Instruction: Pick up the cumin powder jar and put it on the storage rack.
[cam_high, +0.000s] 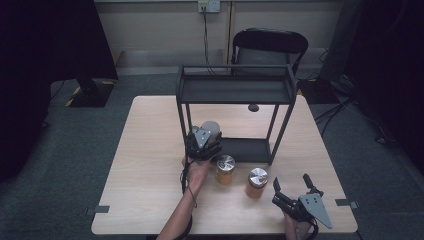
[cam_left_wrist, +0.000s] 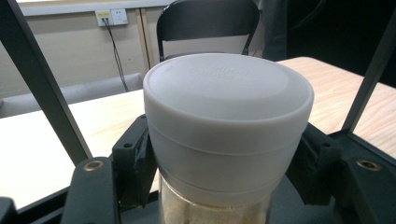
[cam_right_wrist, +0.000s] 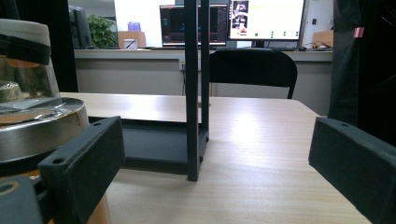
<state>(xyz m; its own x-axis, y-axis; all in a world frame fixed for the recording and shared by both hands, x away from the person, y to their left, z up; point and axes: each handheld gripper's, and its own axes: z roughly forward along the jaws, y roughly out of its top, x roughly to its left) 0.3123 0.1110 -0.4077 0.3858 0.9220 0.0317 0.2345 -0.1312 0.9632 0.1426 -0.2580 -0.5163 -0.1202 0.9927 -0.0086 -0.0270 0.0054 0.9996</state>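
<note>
The jar (cam_left_wrist: 215, 205) is being cut off below its white lid (cam_left_wrist: 227, 119); its contents are being left unclear.

The place looks like an office or lab: lit computer monitors (cam_right_wrist: 266, 21) on a long desk, a black folding chair (cam_high: 269, 46), grey carpet (cam_high: 75, 150), a wall socket (cam_high: 208, 5) and black curtains (cam_high: 45, 45).

Dim room in the high view, corners black at 10 and 2 o'clock, and the table (cam_high: 150, 150) evenly lit. Soft glare streaks the wood at 12 o'clock in the right gripper view. The white lid (cam_left_wrist: 228, 100) looms close, slightly soft.
</note>
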